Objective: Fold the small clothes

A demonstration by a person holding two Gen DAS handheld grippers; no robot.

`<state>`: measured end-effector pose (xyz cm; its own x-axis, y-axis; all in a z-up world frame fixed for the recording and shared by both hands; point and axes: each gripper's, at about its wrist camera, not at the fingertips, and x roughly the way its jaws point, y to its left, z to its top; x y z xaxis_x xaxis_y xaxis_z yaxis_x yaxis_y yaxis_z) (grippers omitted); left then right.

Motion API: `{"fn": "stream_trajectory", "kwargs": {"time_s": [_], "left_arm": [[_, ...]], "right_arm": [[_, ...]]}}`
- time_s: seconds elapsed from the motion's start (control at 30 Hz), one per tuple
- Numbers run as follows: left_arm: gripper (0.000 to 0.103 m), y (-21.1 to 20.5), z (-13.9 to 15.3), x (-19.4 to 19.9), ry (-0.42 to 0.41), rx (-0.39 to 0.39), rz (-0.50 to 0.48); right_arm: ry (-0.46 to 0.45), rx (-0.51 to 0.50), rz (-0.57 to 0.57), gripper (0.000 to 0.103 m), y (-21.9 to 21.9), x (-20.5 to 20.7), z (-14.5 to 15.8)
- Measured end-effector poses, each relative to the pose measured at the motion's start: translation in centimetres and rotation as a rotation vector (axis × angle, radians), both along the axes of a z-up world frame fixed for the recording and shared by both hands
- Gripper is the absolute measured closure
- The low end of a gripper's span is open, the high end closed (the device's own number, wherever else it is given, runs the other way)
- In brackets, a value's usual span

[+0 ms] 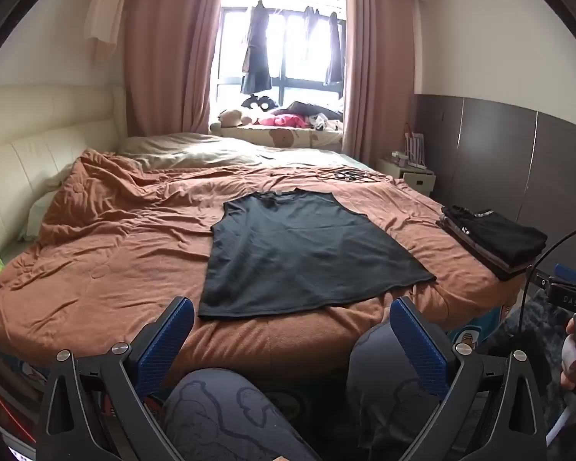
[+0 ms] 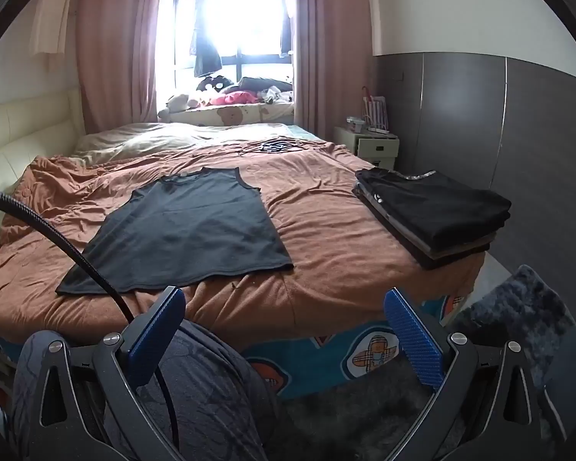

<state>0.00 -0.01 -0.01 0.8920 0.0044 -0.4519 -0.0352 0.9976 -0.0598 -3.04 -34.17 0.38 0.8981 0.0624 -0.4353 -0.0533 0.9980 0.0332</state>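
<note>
A dark sleeveless top (image 1: 307,253) (image 2: 188,230) lies spread flat on the orange-brown bedcover (image 1: 115,253) (image 2: 326,238), its hem toward the near edge. My left gripper (image 1: 292,334) hovers open in front of the bed's near edge, below the hem, over a person's knees, with nothing between its blue pads. My right gripper (image 2: 288,326) is open too and empty, held off the bed's near edge, to the right of the top's hem. A stack of folded dark clothes (image 1: 491,238) (image 2: 434,215) rests on the bed's right corner.
A cream headboard (image 1: 27,161) runs along the left. Cables lie on the far part of the cover (image 1: 349,174). A white nightstand (image 2: 376,146) stands by the grey wall. A dark shaggy rug (image 2: 518,307) covers the floor at right. A black cable (image 2: 76,253) crosses the right wrist view.
</note>
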Motion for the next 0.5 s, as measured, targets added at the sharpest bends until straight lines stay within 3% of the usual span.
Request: {"fn": "stream_trajectory", "kwargs": {"time_s": [0.3, 0.5], "left_arm": [[0.000, -1.2, -0.1, 0.2, -0.005, 0.020, -0.021], [0.000, -0.9, 0.2, -0.2, -0.016, -0.021, -0.033]], "right_arm": [[-0.001, -0.006, -0.002, 0.000, 0.1, -0.1, 0.1], [-0.011, -0.007, -0.014, 0.000, -0.5, -0.2, 0.4]]}}
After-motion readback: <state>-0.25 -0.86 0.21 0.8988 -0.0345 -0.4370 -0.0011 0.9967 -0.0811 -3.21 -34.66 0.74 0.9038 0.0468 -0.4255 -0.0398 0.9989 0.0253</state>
